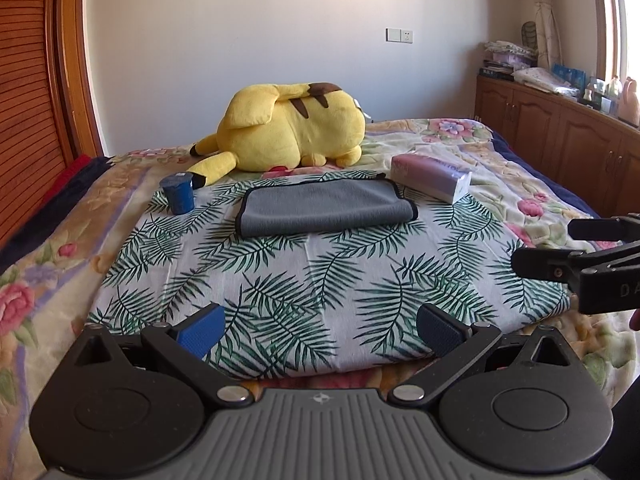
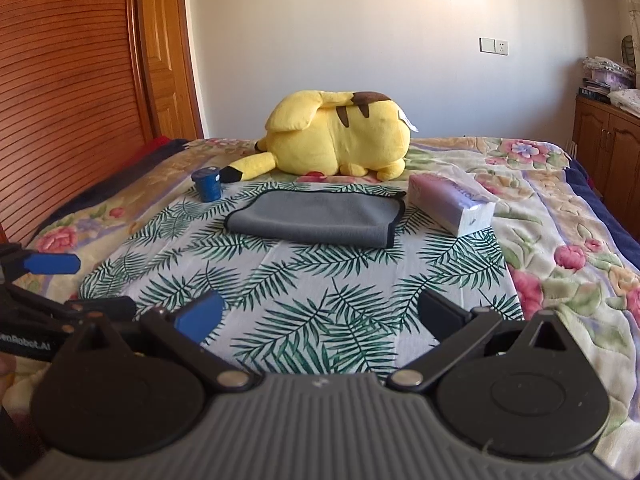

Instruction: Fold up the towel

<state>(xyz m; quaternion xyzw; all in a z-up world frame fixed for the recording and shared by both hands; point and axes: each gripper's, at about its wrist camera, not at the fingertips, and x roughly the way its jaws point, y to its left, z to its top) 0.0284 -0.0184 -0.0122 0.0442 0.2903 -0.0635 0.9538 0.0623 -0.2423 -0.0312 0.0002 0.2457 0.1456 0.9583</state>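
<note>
On the bed (image 1: 460, 140), seen from the left wrist, a grey towel (image 1: 326, 208) with dark edging is lying already folded over on a palm-leaf cloth (image 1: 320, 272), toward the cloth's far edge. The left tongs (image 1: 320, 330) are hovering spread wide over the near part of that cloth, gripping nothing, well apart from the towel. A blue cup (image 1: 179, 194) is standing upside down just left of the towel, near the cloth's far left corner. A tissue pack (image 1: 432, 178) is lying to the towel's right. A yellow plush toy (image 1: 288, 132) is lying beyond the towel, its dark-tipped ear reaching close to the cup. The right tongs (image 1: 540, 246) are entering from the right edge, their two fingers standing apart with nothing between.

From the right wrist, the right tongs (image 2: 320, 318) are hanging spread over the near palm-leaf cloth (image 2: 312, 280), holding nothing. The towel (image 2: 316, 218) is resting ahead, folded, a black-edged corner turned up at its right side. The cup (image 2: 208, 186) is sitting left of it, the tissue pack (image 2: 450, 204) right, the plush toy (image 2: 332, 138) behind. The left tongs (image 2: 76, 284) are showing at the left edge, fingers parted. A wooden cabinet (image 2: 604, 152) is standing beyond the bed (image 2: 560, 240) at right.
</note>
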